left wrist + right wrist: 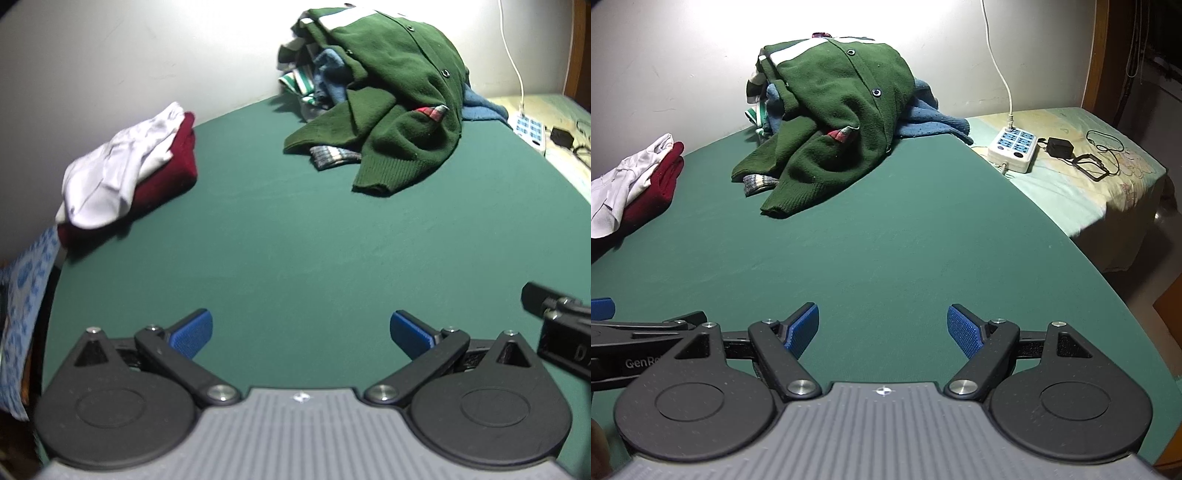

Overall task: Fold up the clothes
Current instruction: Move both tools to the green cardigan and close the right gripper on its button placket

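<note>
Left wrist view: the left gripper [301,334] sits low centre of the frame, blue pads spread wide, nothing between them, hovering over bare green bench [295,251]. Upper right of the frame holds the unfolded pile, topped by a green cardigan [399,110] with a sleeve trailing toward the middle; blue and striped garments show underneath. At middle left, a white garment [110,173] lies on a red garment [166,173], looking already folded and stacked. The right gripper's black body pokes in at the right edge.

Right wrist view: the right gripper [882,328] is likewise wide open and empty above the bench, well apart from the pile. The cardigan [842,110] fills the upper centre; the white and red stack sits at the left edge. A power strip [1012,147] and a charger lie on a bed at upper right.

Judgement: between garments, with the next piece not yet picked. The next move likely calls for reaching both grippers forward to the cardigan, pinching it at two spread points, and drawing it onto the open bench to flatten.
</note>
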